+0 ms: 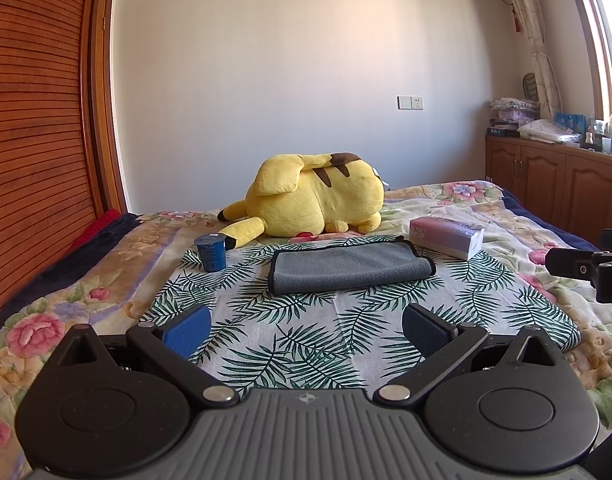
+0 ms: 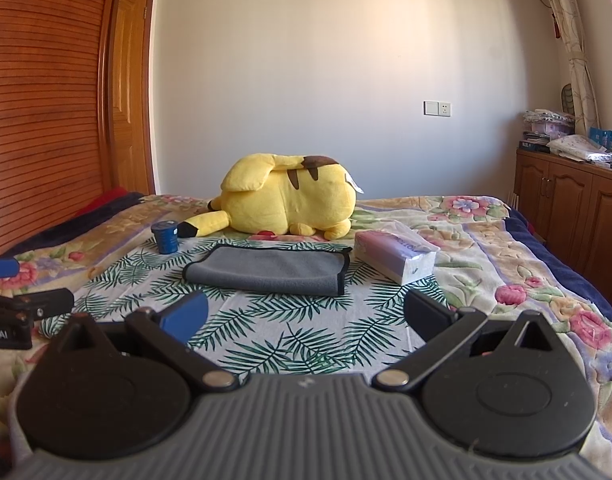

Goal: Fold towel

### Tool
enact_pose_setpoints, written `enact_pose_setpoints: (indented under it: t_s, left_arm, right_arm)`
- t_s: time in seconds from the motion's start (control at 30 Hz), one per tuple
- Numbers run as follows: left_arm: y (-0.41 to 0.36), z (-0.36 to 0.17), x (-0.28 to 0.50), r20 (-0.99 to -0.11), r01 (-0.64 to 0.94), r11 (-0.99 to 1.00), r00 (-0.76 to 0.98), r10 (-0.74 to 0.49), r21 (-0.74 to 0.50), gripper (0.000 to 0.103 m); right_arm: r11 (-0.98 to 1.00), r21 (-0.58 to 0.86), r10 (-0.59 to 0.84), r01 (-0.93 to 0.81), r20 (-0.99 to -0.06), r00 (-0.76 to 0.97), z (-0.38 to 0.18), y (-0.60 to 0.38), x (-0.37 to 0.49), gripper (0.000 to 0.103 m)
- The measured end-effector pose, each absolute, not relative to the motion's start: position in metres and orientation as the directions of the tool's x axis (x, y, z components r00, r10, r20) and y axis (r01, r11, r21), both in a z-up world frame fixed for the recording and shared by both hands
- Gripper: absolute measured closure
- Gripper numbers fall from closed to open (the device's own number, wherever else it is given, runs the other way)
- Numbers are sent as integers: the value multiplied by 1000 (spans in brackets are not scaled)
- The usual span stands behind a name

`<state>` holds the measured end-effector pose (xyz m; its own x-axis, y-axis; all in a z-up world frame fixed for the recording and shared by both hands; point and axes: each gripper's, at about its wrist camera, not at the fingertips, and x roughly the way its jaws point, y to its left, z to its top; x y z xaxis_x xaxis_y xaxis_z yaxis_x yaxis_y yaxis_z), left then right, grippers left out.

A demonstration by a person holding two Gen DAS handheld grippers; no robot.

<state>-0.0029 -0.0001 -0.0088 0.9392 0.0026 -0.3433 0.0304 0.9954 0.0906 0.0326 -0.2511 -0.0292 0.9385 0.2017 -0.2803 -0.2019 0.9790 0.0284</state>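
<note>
A grey towel with a black hem lies folded in a flat rectangle on a palm-leaf cloth on the bed. It also shows in the right wrist view. My left gripper is open and empty, held above the leaf cloth, short of the towel's near edge. My right gripper is open and empty too, also short of the towel. Part of the right gripper shows at the right edge of the left wrist view. Part of the left gripper shows at the left edge of the right wrist view.
A yellow plush toy lies behind the towel. A blue cup stands left of the towel. A tissue pack lies to its right. A wooden headboard is on the left, wooden cabinets on the right.
</note>
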Motion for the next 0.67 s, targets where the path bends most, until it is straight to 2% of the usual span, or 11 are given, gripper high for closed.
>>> enact_pose_setpoints:
  t_s: [0.67]
  left_arm:
    - [0,-10,-4,-345,33,995,938,1,95,16]
  right_arm:
    - [979,28,201,-201,-280,939,-29,-251,32,0]
